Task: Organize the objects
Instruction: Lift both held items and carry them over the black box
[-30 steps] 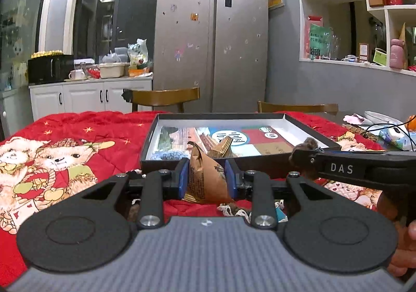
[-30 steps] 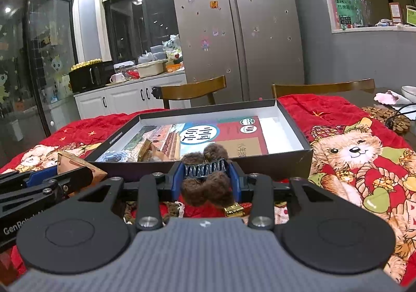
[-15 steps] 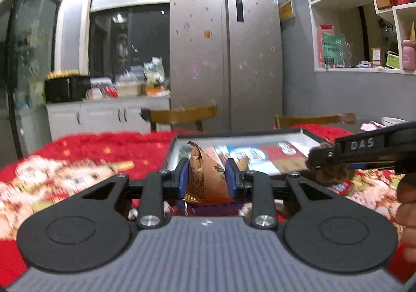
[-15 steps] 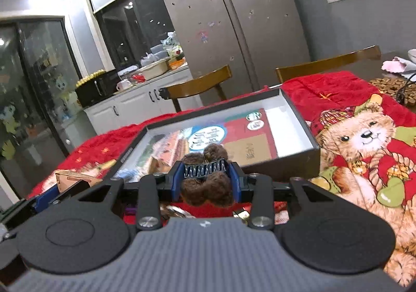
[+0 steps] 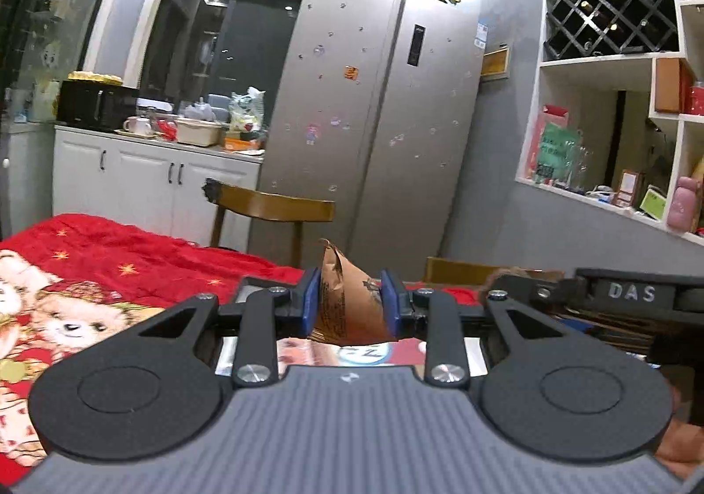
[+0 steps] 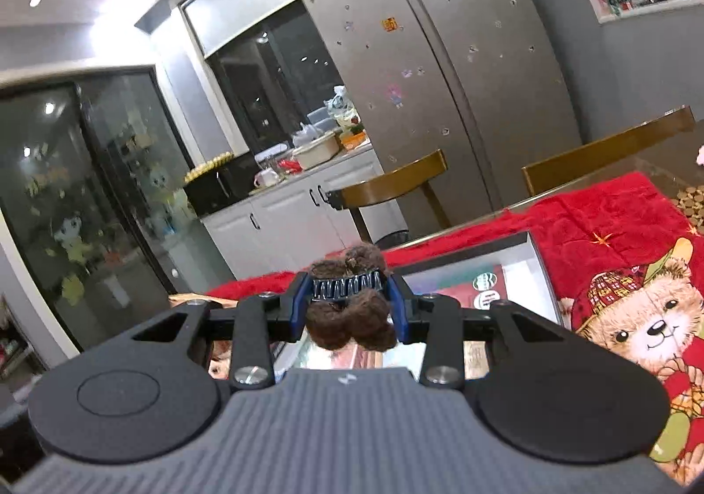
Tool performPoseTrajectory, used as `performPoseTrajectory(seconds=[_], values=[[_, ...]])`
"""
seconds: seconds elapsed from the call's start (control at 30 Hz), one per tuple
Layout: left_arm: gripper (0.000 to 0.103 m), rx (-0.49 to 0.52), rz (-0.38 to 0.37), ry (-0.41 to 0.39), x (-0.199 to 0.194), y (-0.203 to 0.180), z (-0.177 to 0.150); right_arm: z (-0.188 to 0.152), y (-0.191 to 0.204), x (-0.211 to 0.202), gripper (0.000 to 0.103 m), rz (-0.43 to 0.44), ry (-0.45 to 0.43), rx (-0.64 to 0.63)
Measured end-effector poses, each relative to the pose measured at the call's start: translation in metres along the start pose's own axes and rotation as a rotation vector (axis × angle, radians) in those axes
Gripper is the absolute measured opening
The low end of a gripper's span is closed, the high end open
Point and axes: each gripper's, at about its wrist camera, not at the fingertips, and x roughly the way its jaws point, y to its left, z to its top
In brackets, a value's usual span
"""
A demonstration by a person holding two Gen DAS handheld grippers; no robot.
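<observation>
Since the earlier frame both tools had risen from beside the box's near wall, so that the room behind filled most of each view and the box sat low in the pictures. The left tool [image 5: 350, 304] was clenched on a brown paper packet [image 5: 347, 300], its blue pads pressing the packet's two sides, with the packet's pointed top standing upright above the fingers. The right tool [image 6: 350, 305] was clenched on a brown fuzzy hair claw [image 6: 350, 305], whose dark toothed clip lay across the gap between the pads. Both held things hung in the air over the open black box [image 6: 539, 269], which rested on the red bear-print cloth [image 6: 616, 230] covering the worktop. In the left wrist view the right tool [image 5: 519, 289] appeared just to the right, close alongside. Wooden chairs [image 5: 275, 203] stood beyond the worktop before the steel refrigerator [image 5: 378, 120].
</observation>
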Motion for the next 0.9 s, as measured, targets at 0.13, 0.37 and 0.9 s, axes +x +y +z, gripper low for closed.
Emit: performPoseTrajectory(seconds=[0.13, 0.37, 0.9], values=[[0.035, -0.032, -0.078, 0.032, 0.015, -0.012, 0.010, 0.009, -0.011, 0.012, 0.041, 0.003, 0.006, 0.034], [0.035, -0.085, -0.107, 0.063, 0.059, -0.030, 0.014, 0.014, -0.040, 0.041, 0.041, -0.017, 0.033, 0.129], [0.035, -0.008, -0.032, 0.206, 0.129, -0.017, -0.061, -0.029, -0.088, 0.097, 0.041, -0.098, 0.160, 0.177]])
